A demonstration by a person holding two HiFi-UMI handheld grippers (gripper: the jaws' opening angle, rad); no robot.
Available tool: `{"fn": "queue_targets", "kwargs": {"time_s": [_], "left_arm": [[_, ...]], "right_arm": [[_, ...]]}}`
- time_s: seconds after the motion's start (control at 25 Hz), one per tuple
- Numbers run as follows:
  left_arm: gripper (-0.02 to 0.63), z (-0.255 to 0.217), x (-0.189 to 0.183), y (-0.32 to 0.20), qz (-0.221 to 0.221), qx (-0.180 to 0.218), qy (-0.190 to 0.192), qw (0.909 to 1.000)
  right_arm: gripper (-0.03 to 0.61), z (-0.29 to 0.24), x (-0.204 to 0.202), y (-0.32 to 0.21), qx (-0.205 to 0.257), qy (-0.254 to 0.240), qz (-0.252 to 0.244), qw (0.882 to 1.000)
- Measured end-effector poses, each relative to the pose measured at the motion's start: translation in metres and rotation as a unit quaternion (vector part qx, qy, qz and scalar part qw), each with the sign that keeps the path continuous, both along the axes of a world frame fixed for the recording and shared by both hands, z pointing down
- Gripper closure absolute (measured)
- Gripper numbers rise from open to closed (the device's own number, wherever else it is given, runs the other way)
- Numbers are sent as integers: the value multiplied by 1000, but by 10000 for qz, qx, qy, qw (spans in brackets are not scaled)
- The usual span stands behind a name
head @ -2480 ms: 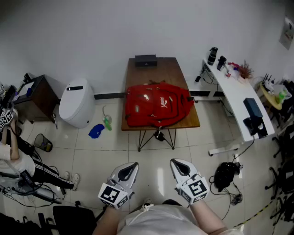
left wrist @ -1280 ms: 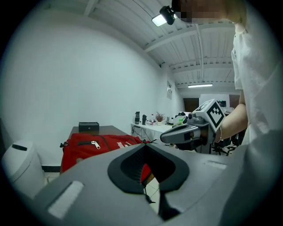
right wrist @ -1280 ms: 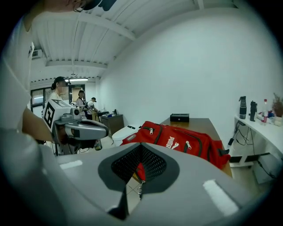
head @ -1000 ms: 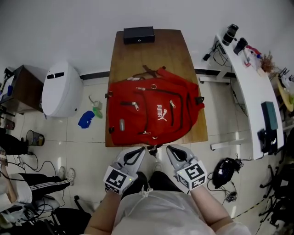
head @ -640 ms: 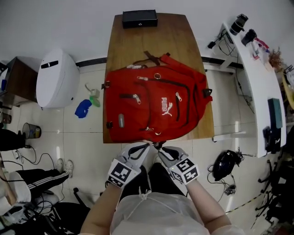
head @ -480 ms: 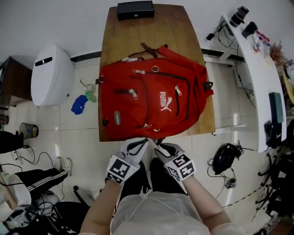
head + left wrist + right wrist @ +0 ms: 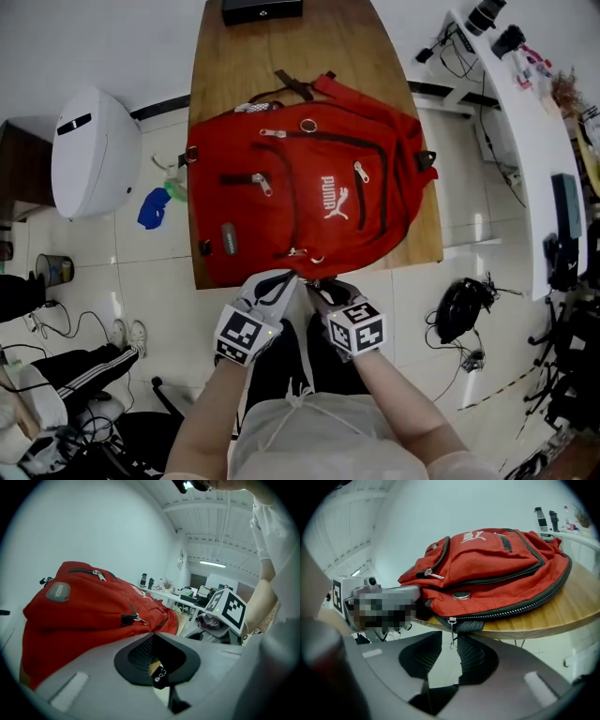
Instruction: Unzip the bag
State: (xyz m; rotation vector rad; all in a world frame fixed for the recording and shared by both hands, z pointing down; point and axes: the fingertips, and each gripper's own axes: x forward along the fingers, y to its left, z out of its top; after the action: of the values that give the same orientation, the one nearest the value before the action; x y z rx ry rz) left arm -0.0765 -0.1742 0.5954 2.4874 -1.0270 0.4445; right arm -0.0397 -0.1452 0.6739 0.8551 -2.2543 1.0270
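Observation:
A red backpack [image 7: 300, 187] lies flat on the wooden table [image 7: 281, 47], its bottom end at the near edge. Both grippers are at that edge. In the right gripper view, a thin metal zip pull [image 7: 452, 637] hangs from the backpack [image 7: 497, 569] over the table edge [image 7: 562, 606]. My right gripper [image 7: 450, 644] is opening; the pull hangs between its pads, untouched. My left gripper [image 7: 284, 277] is shut, its tips touching the bag's near corner. In the left gripper view the backpack [image 7: 93, 611] rises up-left of the jaws, and a small metal ring [image 7: 159, 674] shows in their slit.
A black box [image 7: 262, 9] sits at the table's far end. A white rounded appliance [image 7: 89, 150] and a blue item [image 7: 152, 208] are on the floor to the left. A white desk [image 7: 525, 122] and a black bag [image 7: 459, 309] are to the right.
Both grippers have come forward from above the floor to the bag's near edge. The right jaws, shut a second ago, have spread around the hanging zip pull.

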Motion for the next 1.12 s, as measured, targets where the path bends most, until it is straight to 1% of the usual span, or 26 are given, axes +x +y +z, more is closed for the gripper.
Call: {"fn": "queue_targets", "kwargs": {"time_s": [0.04, 0.08, 0.16, 0.28, 0.36, 0.52, 0.68, 0.8, 0.88, 0.96, 1.04, 1.12], "left_arm": [[606, 1, 0, 0, -1, -10, 9, 10000], [606, 1, 0, -1, 20, -10, -16, 10000], [606, 3, 2, 0, 90, -7, -87, 9999], [606, 6, 10, 4, 154, -105, -65, 9998], [606, 9, 18, 7, 177, -197, -35, 9996], [606, 19, 28, 10, 191, -298, -117, 9993], [606, 23, 29, 6, 208, -339, -145, 9991], [606, 27, 29, 3, 212, -374, -249, 9988], [606, 26, 30, 1, 177, -419, -225, 9987], [606, 26, 31, -1, 76, -490, -139, 9987], [606, 27, 31, -3, -33, -572, -92, 9983], [606, 27, 31, -3, -82, -620, -102, 9980]], "right_arm": [[497, 1, 2, -1, -21, 51, 72, 10000], [551, 1, 5, -2, -32, 104, 93, 9999], [555, 0, 7, 0, -18, 230, -6, 9997], [557, -4, 12, 4, 110, 525, -361, 9979], [560, -8, 16, 6, 206, 699, -630, 9953], [563, -16, 28, 5, 388, 981, -1043, 9889], [565, -21, 40, 1, 672, 1323, -1401, 9789], [566, -22, 53, -3, 890, 1732, -1710, 9658], [566, -23, 62, -6, 972, 1889, -1787, 9607], [566, -23, 71, -8, 964, 1944, -1776, 9599], [566, -22, 82, -11, 898, 1967, -1714, 9612], [566, -21, 95, -14, 771, 1902, -1563, 9662]]}}
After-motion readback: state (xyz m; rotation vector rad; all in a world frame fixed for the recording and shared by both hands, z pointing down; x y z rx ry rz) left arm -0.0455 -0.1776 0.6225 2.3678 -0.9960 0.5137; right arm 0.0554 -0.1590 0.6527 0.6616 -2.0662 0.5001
